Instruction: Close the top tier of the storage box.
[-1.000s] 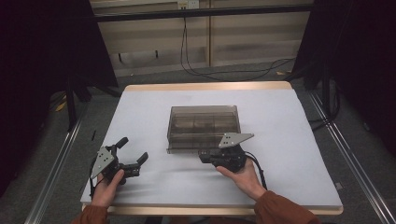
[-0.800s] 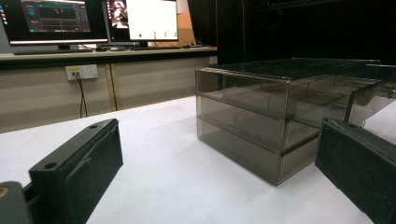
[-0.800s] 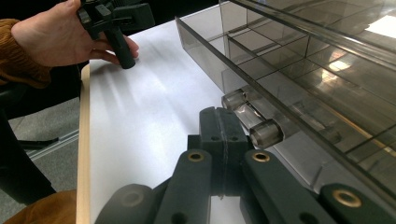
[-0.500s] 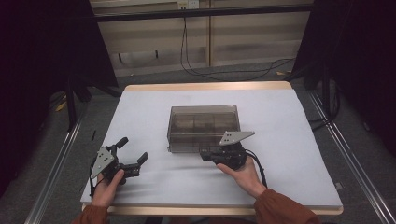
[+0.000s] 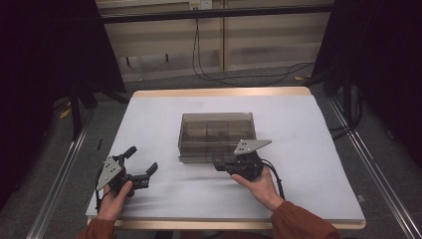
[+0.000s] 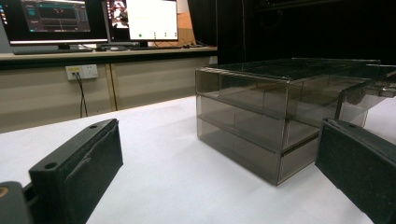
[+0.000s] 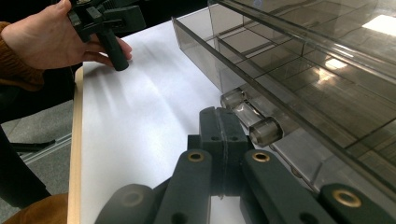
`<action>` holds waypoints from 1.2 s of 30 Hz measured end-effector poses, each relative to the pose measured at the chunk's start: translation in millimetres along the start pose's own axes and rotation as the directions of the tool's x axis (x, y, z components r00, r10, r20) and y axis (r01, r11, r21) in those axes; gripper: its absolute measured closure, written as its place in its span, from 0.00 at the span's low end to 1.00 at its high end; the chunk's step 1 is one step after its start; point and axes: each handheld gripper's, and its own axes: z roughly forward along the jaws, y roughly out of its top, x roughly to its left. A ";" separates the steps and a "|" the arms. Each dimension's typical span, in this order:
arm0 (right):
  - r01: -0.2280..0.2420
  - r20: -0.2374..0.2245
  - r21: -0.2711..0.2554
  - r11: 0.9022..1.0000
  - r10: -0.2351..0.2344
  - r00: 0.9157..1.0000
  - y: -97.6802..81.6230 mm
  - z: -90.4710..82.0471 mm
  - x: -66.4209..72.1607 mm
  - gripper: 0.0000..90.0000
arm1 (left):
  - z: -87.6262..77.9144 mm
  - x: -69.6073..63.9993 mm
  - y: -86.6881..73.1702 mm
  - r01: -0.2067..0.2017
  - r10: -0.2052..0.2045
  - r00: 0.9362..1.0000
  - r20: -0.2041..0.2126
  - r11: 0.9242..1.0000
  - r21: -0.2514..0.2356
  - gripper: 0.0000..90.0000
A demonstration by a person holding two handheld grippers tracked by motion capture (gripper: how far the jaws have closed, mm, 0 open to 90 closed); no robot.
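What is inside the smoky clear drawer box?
Through the drawer box walls, divider partitions show, and the compartments in sight look empty. The tint and reflections hide the lower tier's far corners.

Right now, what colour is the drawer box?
Smoky translucent grey-brown drawer box, best in the left gripper view.

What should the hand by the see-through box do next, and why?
Probably open the right gripper a little and nudge it onto the drawer handle. Its jaws are pressed shut just beside that clear handle on the smoky drawer box, holding nothing. The left gripper waits open, away from the box.
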 end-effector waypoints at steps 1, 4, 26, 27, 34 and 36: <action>0.001 0.001 0.000 1.000 -0.001 1.000 0.2 0.1 0.0 1.00 | 0.0 0.0 0.0 0.001 -0.001 1.000 0.000 1.000 0.000 0.01; -0.001 0.004 -0.003 1.000 0.001 1.000 0.7 1.2 -0.7 1.00 | 0.0 -0.1 0.0 0.002 -0.002 1.000 0.000 1.000 0.001 0.01; -0.005 0.017 -0.003 1.000 0.005 1.000 1.7 4.3 -4.0 1.00 | 0.1 0.0 0.0 -0.005 0.005 1.000 0.004 1.000 -0.002 0.01; -0.004 0.018 -0.004 1.000 0.004 1.000 1.6 4.1 -4.5 1.00 | 0.1 -0.1 0.0 -0.005 0.005 1.000 0.003 1.000 -0.002 0.01; -0.004 0.027 -0.011 1.000 0.004 1.000 1.4 5.2 -6.6 1.00 | 0.0 -0.2 0.0 -0.004 0.004 1.000 0.001 1.000 -0.002 0.01; -0.002 0.028 -0.010 1.000 0.002 1.000 1.8 5.3 -7.3 1.00 | 0.0 -0.1 0.0 -0.004 0.004 1.000 0.003 1.000 -0.002 0.01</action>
